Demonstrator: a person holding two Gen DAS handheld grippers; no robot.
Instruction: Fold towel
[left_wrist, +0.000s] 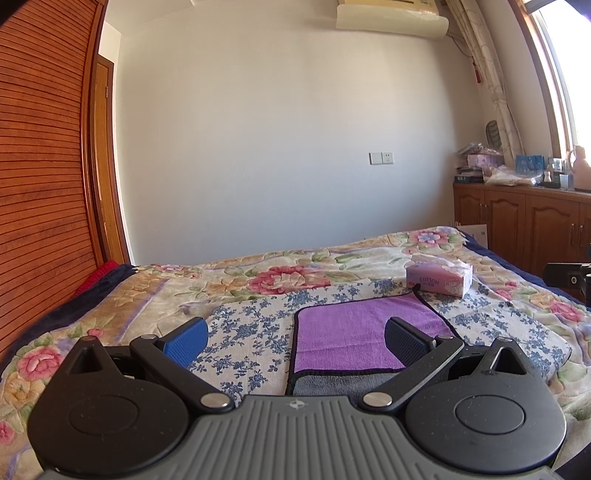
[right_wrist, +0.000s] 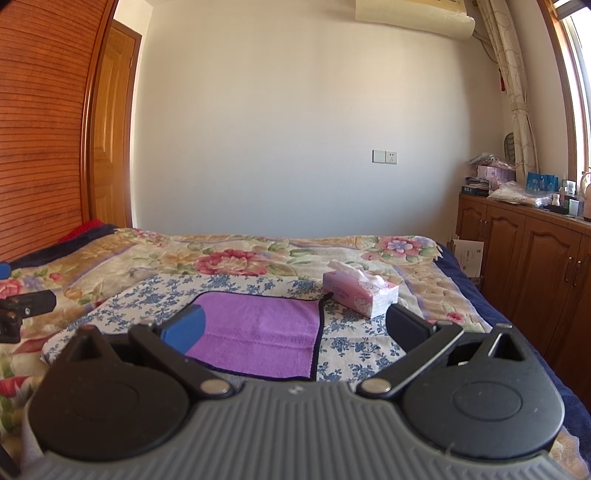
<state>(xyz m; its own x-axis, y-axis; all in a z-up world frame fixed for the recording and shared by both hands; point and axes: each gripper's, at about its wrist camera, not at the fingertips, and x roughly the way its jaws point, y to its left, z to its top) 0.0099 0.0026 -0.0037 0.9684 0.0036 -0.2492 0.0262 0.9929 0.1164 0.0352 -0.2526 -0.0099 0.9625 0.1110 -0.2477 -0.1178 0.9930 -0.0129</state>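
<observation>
A purple towel with a dark edge and a grey underside lies on a blue-flowered cloth on the bed; it also shows in the right wrist view. It is folded, with a grey layer showing at its near edge. My left gripper is open and empty, hovering over the towel's near left corner. My right gripper is open and empty, above the towel's near right part. Part of the right gripper shows at the right edge of the left wrist view, and part of the left gripper at the left edge of the right wrist view.
A pink tissue box stands just beyond the towel's far right corner, seen also in the right wrist view. The flowered bedspread covers the bed. A wooden wardrobe stands left, wooden cabinets with clutter right.
</observation>
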